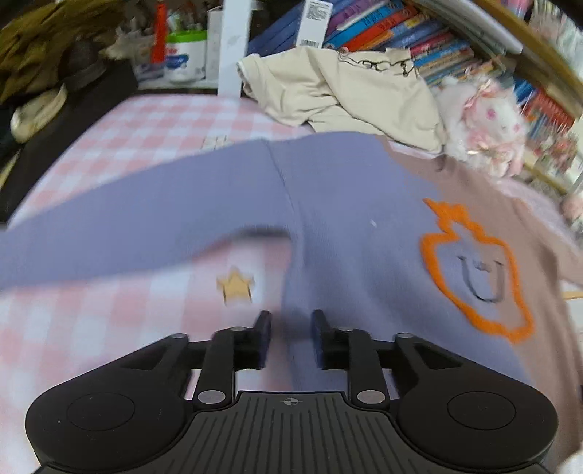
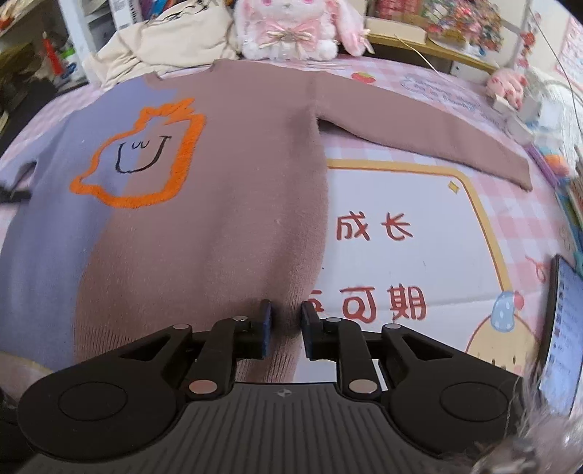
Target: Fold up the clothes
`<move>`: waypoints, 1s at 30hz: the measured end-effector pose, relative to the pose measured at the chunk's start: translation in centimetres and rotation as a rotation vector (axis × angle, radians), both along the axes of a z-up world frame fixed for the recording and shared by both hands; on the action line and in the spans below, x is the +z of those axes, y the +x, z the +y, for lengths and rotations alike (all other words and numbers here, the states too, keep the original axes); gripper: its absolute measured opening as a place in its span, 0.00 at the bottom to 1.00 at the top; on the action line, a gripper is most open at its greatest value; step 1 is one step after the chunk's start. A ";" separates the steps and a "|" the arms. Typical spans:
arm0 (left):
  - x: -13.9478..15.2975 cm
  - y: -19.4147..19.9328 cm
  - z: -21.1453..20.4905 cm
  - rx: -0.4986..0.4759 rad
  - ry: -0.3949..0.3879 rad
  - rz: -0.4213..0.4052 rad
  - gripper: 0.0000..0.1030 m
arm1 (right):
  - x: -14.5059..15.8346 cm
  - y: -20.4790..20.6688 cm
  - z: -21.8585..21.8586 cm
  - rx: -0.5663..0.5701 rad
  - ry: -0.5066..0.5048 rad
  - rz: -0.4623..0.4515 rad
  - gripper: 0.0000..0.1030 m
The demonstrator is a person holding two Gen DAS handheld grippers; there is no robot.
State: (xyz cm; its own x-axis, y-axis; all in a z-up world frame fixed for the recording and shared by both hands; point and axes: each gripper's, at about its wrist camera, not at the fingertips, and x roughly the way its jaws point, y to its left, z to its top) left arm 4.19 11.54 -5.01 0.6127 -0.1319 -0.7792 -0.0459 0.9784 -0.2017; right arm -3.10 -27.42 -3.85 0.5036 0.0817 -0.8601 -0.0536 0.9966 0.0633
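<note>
A knit sweater (image 2: 218, 204), half purple and half brown, lies flat and face up on a pink checked sheet (image 2: 400, 233). An orange outlined smiling figure (image 2: 145, 156) is on its chest. Its brown sleeve (image 2: 419, 127) stretches out to the right. In the left wrist view the purple half (image 1: 346, 226) and purple sleeve (image 1: 145, 215) spread out ahead. My left gripper (image 1: 290, 328) is open over the purple bottom edge, holding nothing. My right gripper (image 2: 285, 321) is open over the brown bottom hem near its right side, holding nothing.
A cream garment (image 1: 346, 91) lies crumpled at the far edge, next to a pink and white plush rabbit (image 2: 291, 25). Stacked books (image 1: 419, 40) and tubs (image 1: 182, 58) stand behind. A lit screen (image 2: 561, 335) stands at the right. Small toys (image 2: 510, 87) sit at the far right.
</note>
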 end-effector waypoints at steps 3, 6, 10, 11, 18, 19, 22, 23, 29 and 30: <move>-0.1 -1.0 -0.3 0.026 -0.012 -0.009 0.26 | 0.0 -0.1 -0.3 -0.006 0.018 0.002 0.16; -0.1 -0.8 -0.8 0.034 0.006 -0.008 0.03 | 0.1 -0.4 -0.5 -0.040 0.019 -0.012 0.10; -0.1 1.0 -1.5 -0.012 0.046 -0.015 0.03 | 0.0 -0.9 -0.6 -0.094 0.020 -0.022 0.09; -0.1 1.4 -1.6 -0.017 0.053 -0.018 0.03 | 0.1 -1.0 -0.4 -0.088 0.013 -0.022 0.09; -0.1 0.8 -0.9 -0.032 0.066 -0.013 0.03 | -0.1 -1.1 0.5 -0.067 -0.007 -0.036 0.10; -0.1 0.5 -0.7 -0.029 0.060 -0.013 0.03 | -0.1 -1.1 0.4 -0.074 -0.003 -0.037 0.10; -0.2 0.2 -0.5 -0.020 0.045 -0.017 0.03 | -0.1 -1.0 0.3 -0.088 0.006 -0.038 0.10; -0.2 0.3 -0.5 -0.022 0.041 -0.019 0.03 | -0.1 -1.0 0.2 -0.090 0.006 -0.038 0.10; -0.3 0.4 -0.2 -0.050 0.031 -0.034 0.03 | -0.1 -1.1 0.4 -0.092 -0.006 -0.042 0.10; -0.3 0.5 -0.1 -0.049 0.026 -0.034 0.03 | -0.1 -1.1 0.4 -0.093 -0.010 -0.044 0.10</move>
State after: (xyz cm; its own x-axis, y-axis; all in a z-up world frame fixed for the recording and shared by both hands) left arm 4.64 11.40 -5.32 0.6324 -0.1419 -0.7615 0.0083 0.9843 -0.1766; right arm -4.17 -27.00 -3.97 0.5462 0.0245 -0.8373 0.0365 0.9979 0.0530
